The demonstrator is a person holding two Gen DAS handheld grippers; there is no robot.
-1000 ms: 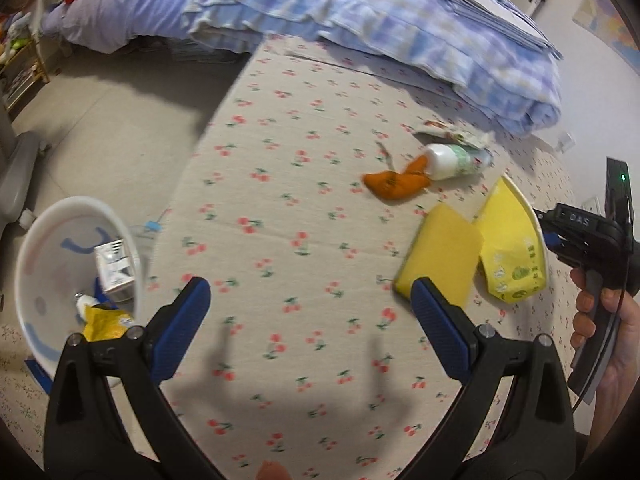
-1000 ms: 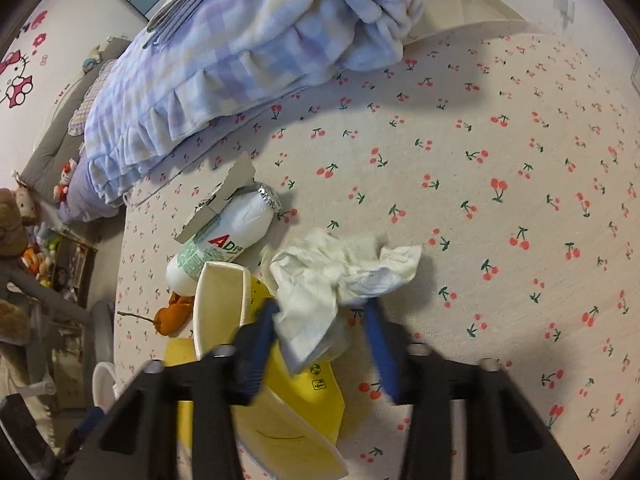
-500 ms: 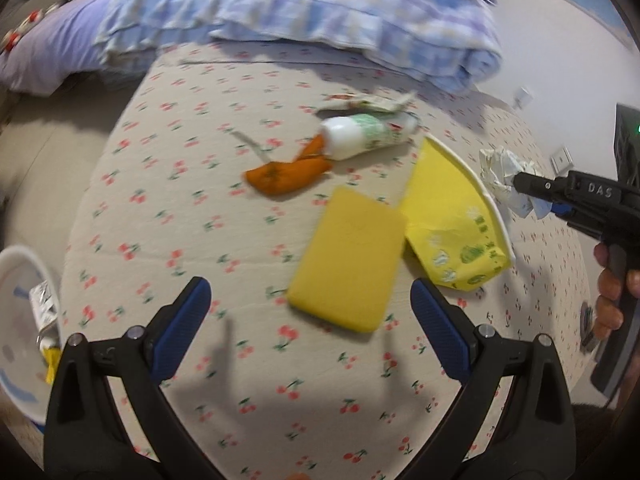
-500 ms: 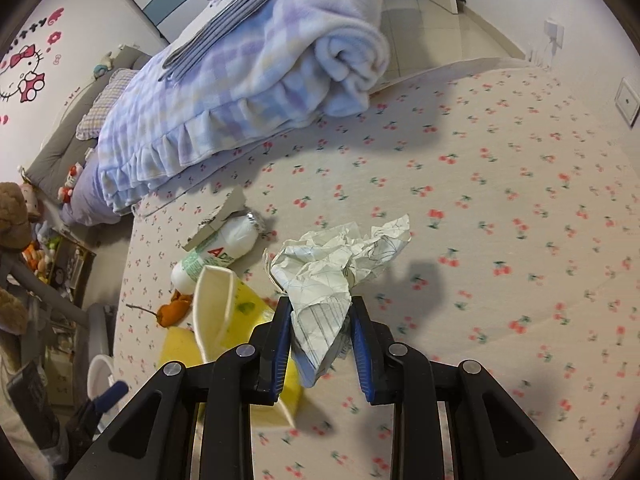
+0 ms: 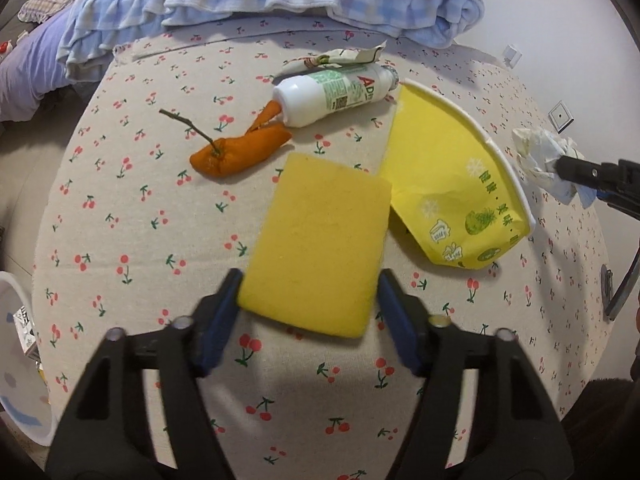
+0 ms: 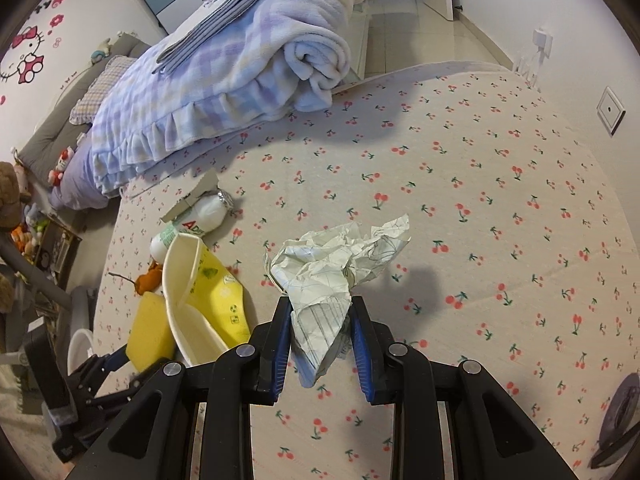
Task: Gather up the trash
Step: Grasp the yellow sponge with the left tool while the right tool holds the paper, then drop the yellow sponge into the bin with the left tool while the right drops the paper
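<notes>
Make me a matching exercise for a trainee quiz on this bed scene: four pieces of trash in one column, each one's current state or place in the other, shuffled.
Things:
1. crumpled paper
2. yellow sponge
3. white bottle
4. yellow paper cup

States:
A. lying on its side, base against the orange peel
B. flattened, just right of the sponge
C. clamped in the right gripper
D. between the jaws of the left gripper

Pairs: 1-C, 2-D, 3-A, 4-B

Matt porous yellow sponge (image 5: 320,248); crumpled creased paper wad (image 6: 336,268); smooth glossy plastic bottle (image 5: 332,94); printed woven cloth cover (image 5: 132,208); fleecy soft blanket (image 6: 256,64).
</notes>
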